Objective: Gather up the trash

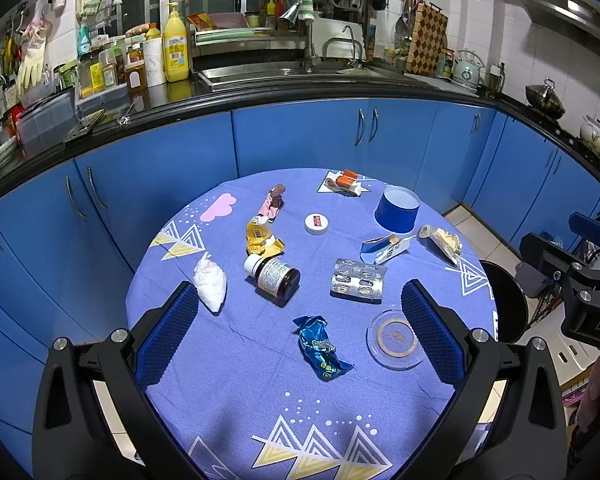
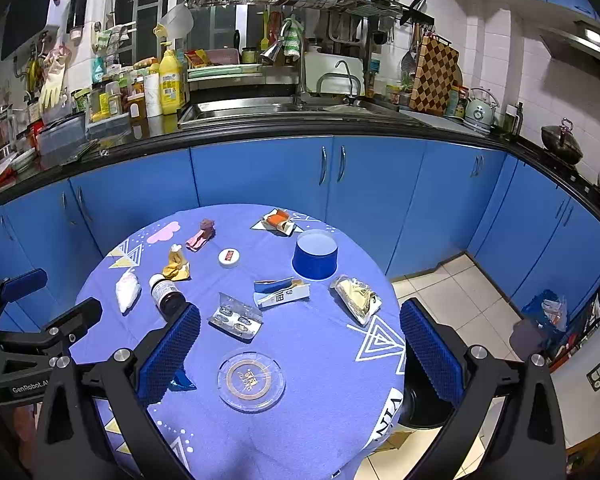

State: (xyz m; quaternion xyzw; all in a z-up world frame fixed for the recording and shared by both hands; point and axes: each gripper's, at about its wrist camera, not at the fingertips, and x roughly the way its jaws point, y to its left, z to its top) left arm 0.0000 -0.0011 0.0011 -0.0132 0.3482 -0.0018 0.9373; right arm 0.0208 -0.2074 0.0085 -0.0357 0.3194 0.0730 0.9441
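Note:
Trash lies on a round table with a blue cloth. A crumpled blue foil wrapper lies between the fingers of my left gripper, which is open and held above the table. Beyond it are a brown pill bottle, a blister pack, a white tissue, a yellow wrapper, a pink wrapper and a clear lid. My right gripper is open and empty above the clear lid. The blister pack and a torn carton lie beyond it.
An upturned blue paper cup, a white cap, a yellowish packet and an orange item on paper sit farther back. Blue cabinets and a cluttered counter stand behind. A black stool is at the table's right.

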